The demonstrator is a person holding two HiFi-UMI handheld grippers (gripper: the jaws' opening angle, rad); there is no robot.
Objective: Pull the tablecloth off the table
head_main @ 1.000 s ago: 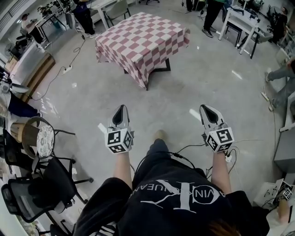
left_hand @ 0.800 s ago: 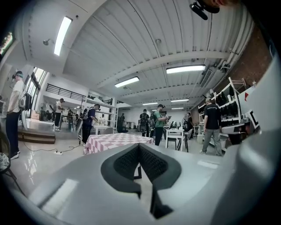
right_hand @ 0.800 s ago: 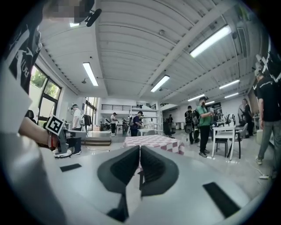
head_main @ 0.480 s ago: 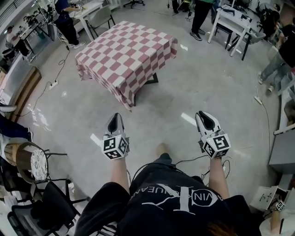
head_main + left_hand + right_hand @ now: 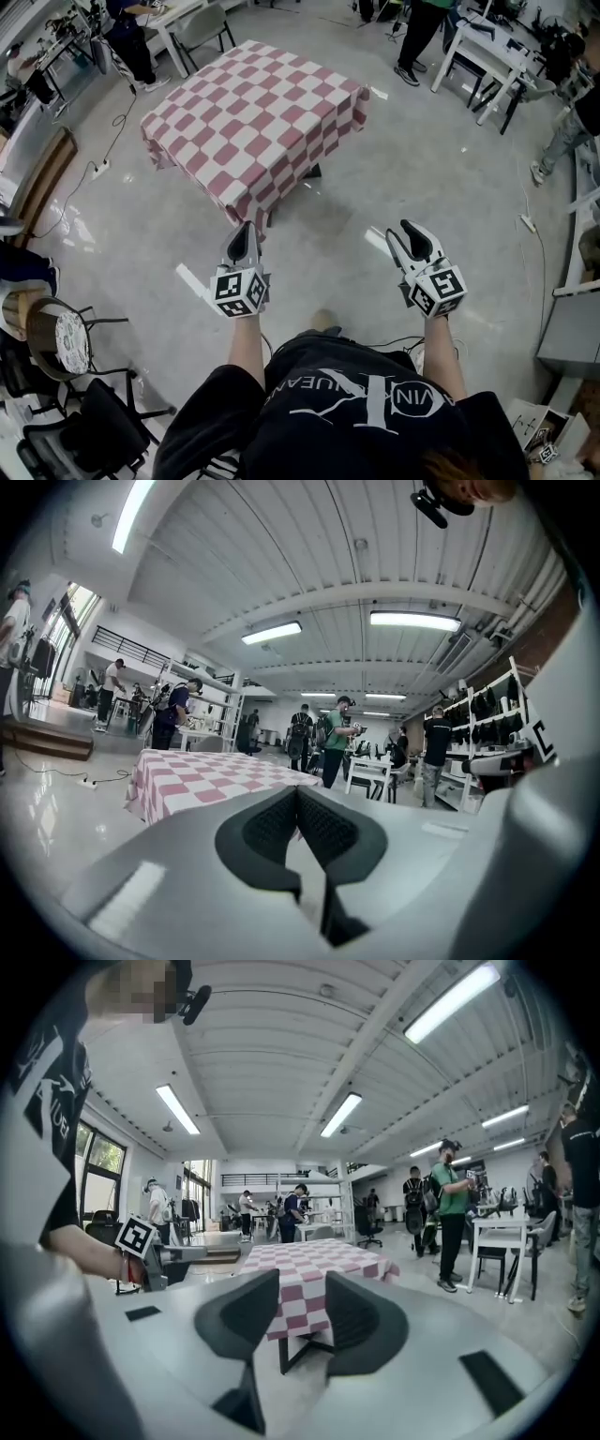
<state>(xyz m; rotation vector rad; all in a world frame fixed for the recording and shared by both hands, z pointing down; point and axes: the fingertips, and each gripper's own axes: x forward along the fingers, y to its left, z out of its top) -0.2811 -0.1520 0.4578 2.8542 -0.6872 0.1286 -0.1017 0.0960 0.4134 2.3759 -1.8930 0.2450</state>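
Observation:
A red-and-white checked tablecloth (image 5: 253, 127) covers a square table ahead on the floor; it also shows in the left gripper view as the tablecloth (image 5: 202, 778) and in the right gripper view as the tablecloth (image 5: 309, 1269). My left gripper (image 5: 246, 234) is shut and empty, its tip just short of the cloth's near corner. My right gripper (image 5: 405, 231) hangs over bare floor to the right of the table; its jaws are opening with nothing between them.
Black table legs (image 5: 309, 172) show under the cloth. Office chairs (image 5: 70, 412) and a round stool (image 5: 56, 328) stand at the left. White tables (image 5: 492, 56) and standing people (image 5: 412, 33) are at the back. Cables (image 5: 103, 159) trail on the floor.
I have walked closer: the table has grown and shifted toward the grippers. The right gripper's jaws have parted from shut. The left jaws stay shut.

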